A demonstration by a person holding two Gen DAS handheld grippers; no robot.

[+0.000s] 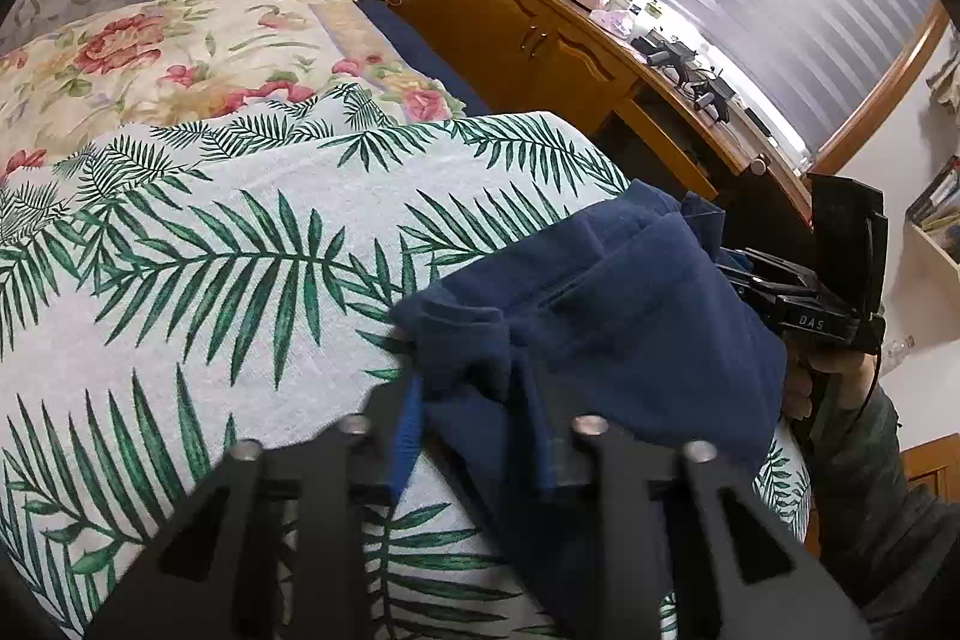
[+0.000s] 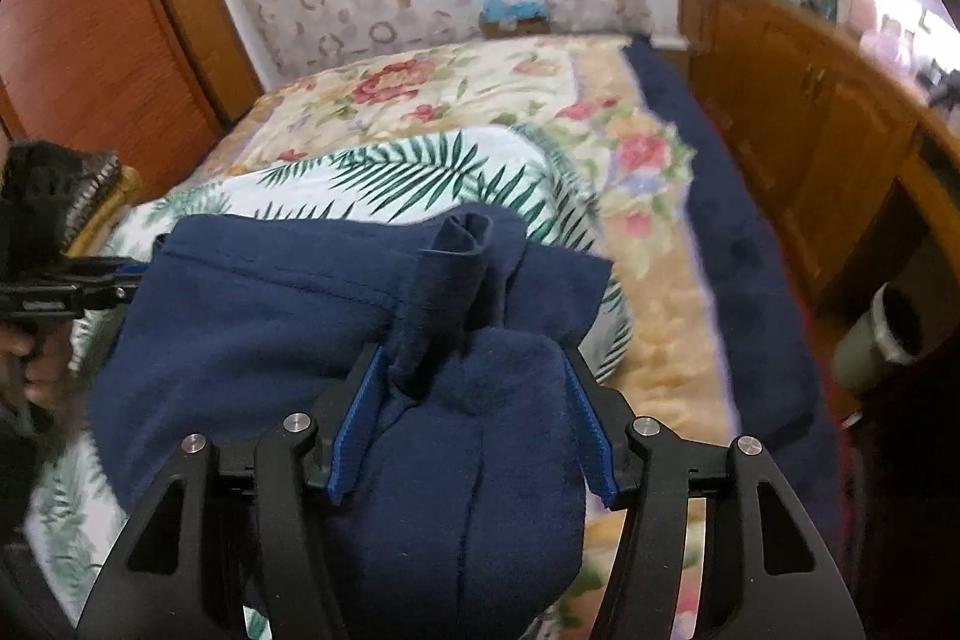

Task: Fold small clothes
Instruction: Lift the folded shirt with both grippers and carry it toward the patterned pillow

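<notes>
A navy blue fleece garment [image 1: 630, 316] lies bunched on a white cloth with green palm leaves [image 1: 240, 232] spread over the bed. My left gripper [image 1: 474, 388] is shut on a gathered edge of the garment, with fabric pinched between its blue pads. My right gripper [image 2: 474, 370] grips a thick wad of the same garment [image 2: 270, 316], which fills the gap between its pads; a rolled fold stands up just beyond them. Each gripper shows in the other's view: the right one [image 1: 804, 292] at the garment's right side, the left one [image 2: 60, 292] at its left, each held by a hand.
A floral blanket [image 2: 480, 88] covers the bed beyond the palm-leaf cloth [image 2: 408, 166]. A wooden cabinet [image 1: 516, 28] with clutter on top runs along the right, under a window with blinds. A wooden wardrobe [image 2: 102, 40] stands at the left. A grey bin [image 2: 888, 340] sits on the floor at the right.
</notes>
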